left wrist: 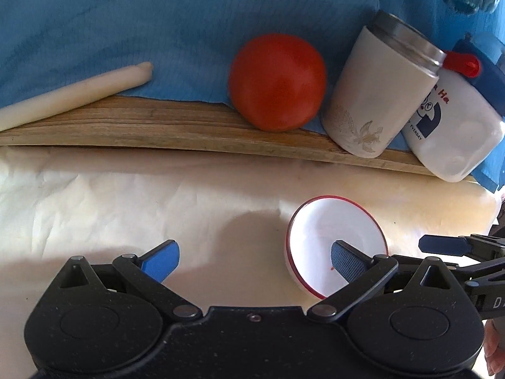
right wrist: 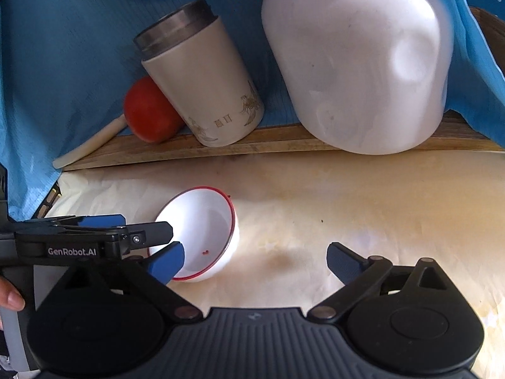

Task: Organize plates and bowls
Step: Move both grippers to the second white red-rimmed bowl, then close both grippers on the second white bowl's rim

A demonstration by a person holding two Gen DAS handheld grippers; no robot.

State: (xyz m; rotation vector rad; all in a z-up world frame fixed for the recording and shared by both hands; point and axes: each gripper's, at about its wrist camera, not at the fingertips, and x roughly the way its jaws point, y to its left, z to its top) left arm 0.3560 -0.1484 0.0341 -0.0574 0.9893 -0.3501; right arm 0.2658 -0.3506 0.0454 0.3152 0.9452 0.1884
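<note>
Bowl (left wrist: 334,243) sits alone on the pale cloth (left wrist: 126,195), between both grippers. Left gripper (left wrist: 254,260) and right gripper (right wrist: 255,260) both spread, holding nothing. Step looks like approach; next, likely one finger inside the rim, then pinch.

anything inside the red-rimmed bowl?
The bowl looks nearly empty: white interior with one tiny red speck near the bottom. The right claw's finger and the left claw cover the near-left part, so that bit can't be checked.
</note>
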